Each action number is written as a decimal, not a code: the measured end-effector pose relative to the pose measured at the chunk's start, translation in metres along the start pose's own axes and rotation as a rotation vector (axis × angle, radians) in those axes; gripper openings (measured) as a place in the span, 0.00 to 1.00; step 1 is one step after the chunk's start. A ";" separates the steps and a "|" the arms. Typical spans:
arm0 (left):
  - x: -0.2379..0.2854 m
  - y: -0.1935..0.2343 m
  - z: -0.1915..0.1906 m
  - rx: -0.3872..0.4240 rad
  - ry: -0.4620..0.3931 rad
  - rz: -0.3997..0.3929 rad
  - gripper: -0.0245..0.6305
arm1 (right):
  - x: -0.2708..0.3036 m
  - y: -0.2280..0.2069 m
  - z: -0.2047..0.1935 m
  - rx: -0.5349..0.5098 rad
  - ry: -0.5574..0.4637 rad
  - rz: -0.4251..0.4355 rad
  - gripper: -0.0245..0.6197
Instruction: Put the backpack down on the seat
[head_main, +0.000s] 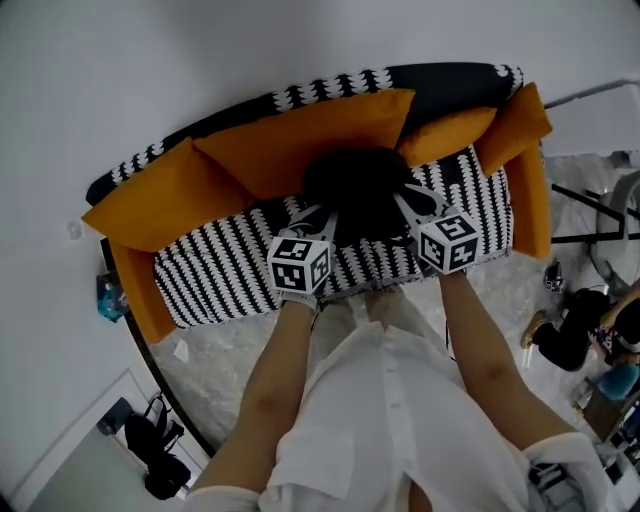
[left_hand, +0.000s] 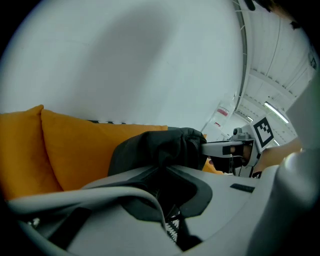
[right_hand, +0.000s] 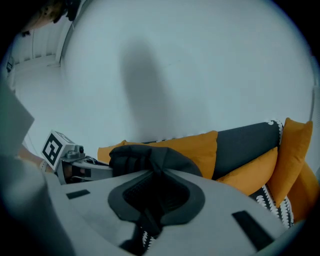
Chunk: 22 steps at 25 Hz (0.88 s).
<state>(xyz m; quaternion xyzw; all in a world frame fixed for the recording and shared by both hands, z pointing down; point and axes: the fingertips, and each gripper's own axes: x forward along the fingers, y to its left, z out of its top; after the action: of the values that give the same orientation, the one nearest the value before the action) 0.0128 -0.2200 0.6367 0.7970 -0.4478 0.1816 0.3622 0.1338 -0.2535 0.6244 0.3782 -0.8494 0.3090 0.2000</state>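
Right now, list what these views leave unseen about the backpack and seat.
Head view: whether the backpack rests on the seat; its dark bulk hides the contact.
Left gripper view: backpack's lower part, behind the fingers.
Right gripper view: most of the seat, blocked by the fingers.

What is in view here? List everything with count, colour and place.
Sofa: one, black-and-white patterned, against the pale wall.
Cushions: several, orange, along the sofa's back and ends.
Backpack: one, black, over the seat in front of the back cushions.
Floor: pale, marbled.
Black gear: one heap, on the floor at lower left.
Blue thing: one, beside the sofa's left end.
Left gripper, right gripper: grey, each shut on the backpack.
Forearms: two, bare.
Shirt: one, white.
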 end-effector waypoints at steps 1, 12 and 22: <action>0.004 0.003 -0.004 -0.008 0.006 0.000 0.09 | 0.004 -0.002 -0.004 0.000 0.012 0.003 0.10; 0.035 0.030 0.001 0.003 0.005 0.016 0.09 | 0.041 -0.025 -0.003 -0.007 0.027 -0.004 0.10; 0.049 0.039 -0.006 0.016 0.017 0.047 0.10 | 0.054 -0.035 -0.013 -0.005 0.058 -0.021 0.10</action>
<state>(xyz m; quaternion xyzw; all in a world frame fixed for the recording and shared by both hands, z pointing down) 0.0058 -0.2569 0.6874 0.7876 -0.4620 0.2005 0.3552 0.1277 -0.2907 0.6775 0.3775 -0.8400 0.3156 0.2287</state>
